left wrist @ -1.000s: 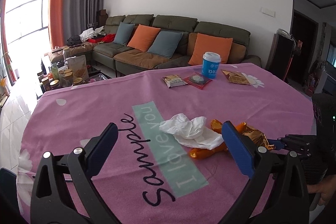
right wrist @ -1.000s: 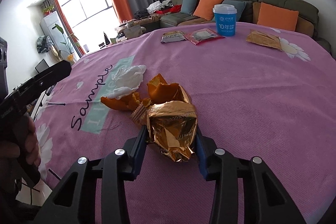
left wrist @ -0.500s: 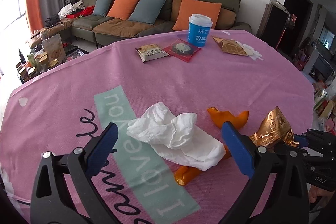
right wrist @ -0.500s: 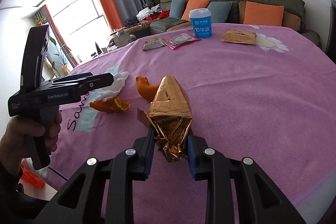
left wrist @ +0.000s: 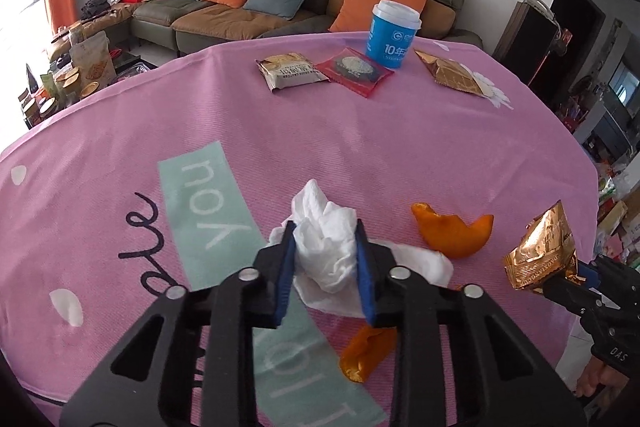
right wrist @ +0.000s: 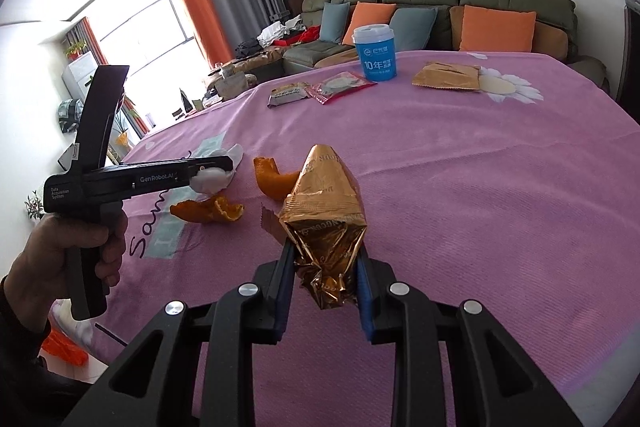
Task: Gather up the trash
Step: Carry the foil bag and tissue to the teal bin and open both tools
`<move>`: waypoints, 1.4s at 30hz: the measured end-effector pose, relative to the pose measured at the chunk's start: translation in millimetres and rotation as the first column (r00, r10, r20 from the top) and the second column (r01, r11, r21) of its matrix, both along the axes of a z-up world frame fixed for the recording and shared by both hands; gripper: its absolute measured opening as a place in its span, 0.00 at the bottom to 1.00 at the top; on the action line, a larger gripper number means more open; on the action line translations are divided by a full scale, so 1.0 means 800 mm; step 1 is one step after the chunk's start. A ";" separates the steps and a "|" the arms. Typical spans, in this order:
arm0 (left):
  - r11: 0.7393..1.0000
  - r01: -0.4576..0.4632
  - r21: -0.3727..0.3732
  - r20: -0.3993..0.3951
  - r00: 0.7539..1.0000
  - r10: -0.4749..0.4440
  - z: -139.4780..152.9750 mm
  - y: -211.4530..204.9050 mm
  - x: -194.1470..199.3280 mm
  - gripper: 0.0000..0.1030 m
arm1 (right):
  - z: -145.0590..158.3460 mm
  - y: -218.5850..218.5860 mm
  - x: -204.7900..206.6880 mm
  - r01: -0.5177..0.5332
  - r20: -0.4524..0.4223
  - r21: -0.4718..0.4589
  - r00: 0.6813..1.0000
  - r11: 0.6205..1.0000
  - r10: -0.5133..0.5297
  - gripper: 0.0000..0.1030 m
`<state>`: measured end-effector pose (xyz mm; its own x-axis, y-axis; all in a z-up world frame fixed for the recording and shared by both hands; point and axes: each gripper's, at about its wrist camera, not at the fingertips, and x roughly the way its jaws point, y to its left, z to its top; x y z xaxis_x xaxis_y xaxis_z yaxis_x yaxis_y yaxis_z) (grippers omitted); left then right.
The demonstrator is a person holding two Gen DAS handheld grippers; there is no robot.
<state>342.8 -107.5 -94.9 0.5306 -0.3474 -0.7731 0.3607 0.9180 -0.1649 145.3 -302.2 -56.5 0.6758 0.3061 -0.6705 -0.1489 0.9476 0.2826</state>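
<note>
Black hand-held grippers with blue pads

Left hand-held gripper (right wrist: 214, 173) reads "GenRobot.AI"; silver screws dot the right hand-held gripper (right wrist: 325, 269); bare-skinned hand (right wrist: 70, 255).

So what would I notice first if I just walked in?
Probably the shiny gold snack wrapper pinched in the right hand-held gripper, held above the pink tablecloth. Then the crumpled white tissue squeezed in the left hand-held gripper, with orange peels beside it.
</note>
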 end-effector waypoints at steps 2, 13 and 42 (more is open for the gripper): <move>1.000 -0.008 -0.023 0.004 1.000 0.008 0.002 0.007 -0.003 0.18 | 0.001 0.000 0.000 0.000 0.006 0.000 1.000 1.000 0.000 0.25; 0.997 -0.057 -0.053 0.226 0.972 0.067 0.076 0.039 -0.073 0.16 | 0.026 0.010 -0.011 -0.017 0.069 -0.008 0.997 1.000 0.017 0.25; 0.928 -0.345 -0.137 0.464 0.806 0.368 0.153 0.208 -0.393 0.17 | 0.122 0.151 -0.060 -0.294 0.299 -0.019 0.910 0.956 0.286 0.26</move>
